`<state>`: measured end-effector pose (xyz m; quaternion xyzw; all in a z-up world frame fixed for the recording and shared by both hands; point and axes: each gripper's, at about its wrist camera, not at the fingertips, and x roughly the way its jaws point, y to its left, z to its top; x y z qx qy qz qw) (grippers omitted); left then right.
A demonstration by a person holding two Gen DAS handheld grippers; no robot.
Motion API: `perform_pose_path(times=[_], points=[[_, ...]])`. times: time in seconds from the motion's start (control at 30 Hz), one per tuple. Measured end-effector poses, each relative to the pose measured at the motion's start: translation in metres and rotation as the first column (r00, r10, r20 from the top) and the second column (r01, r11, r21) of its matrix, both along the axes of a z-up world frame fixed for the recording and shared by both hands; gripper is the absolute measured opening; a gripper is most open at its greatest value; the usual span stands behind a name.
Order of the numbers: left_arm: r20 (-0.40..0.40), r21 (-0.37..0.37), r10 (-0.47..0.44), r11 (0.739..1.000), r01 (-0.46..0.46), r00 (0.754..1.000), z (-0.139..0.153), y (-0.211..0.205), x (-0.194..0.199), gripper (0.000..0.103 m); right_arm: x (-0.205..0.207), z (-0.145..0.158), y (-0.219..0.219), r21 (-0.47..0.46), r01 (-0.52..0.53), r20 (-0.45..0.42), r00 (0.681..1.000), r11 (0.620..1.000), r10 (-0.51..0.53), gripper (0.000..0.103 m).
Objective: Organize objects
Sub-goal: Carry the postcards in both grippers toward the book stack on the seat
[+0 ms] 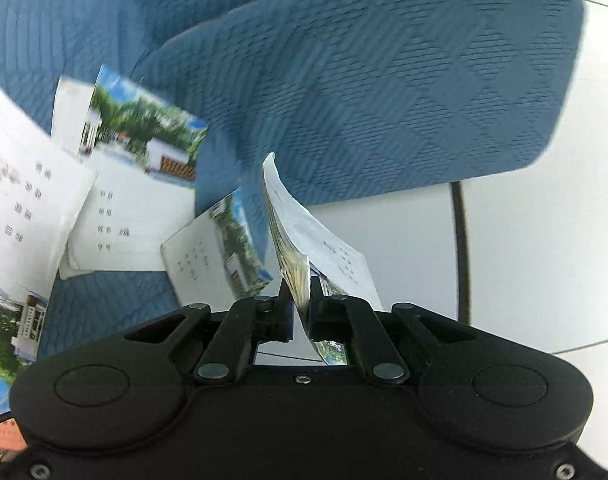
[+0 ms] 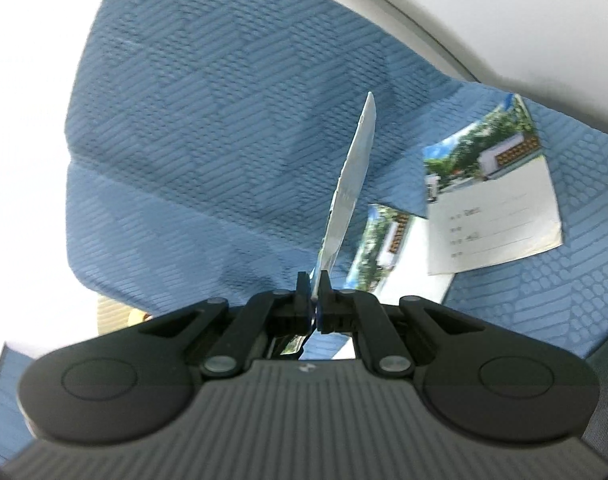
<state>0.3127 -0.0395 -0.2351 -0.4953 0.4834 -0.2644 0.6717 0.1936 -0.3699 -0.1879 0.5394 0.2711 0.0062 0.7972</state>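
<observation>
Our left gripper (image 1: 299, 288) pinches a thin exercise book (image 1: 304, 224) by its lower edge; the book stands on edge, its long axis running up and away from the fingers. Left of it, three more booklets (image 1: 131, 184) lie overlapping on the blue quilted cloth (image 1: 384, 80), well clear of the grip. Our right gripper (image 2: 314, 286) is pressed onto a second book (image 2: 352, 184), which is also edge-on and points up and slightly right. Two loose booklets (image 2: 492, 200) lie flat to its right.
</observation>
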Motion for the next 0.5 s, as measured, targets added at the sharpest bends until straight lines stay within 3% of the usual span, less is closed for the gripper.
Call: perform_pose_path(times=[0.2, 0.5], points=[[0.075, 0.014, 0.011, 1.0, -0.012, 0.997, 0.039, 0.032, -0.01, 0.005, -0.004, 0.029, 0.02, 0.004, -0.042, 0.051, 0.998, 0.999, 0.042, 0.006], [0.12, 0.038, 0.075, 0.996, -0.08, 0.99, 0.072, 0.102, -0.034, 0.005, -0.002, 0.051, 0.069, 0.023, -0.138, 0.082, 0.987, 0.99, 0.136, 0.006]])
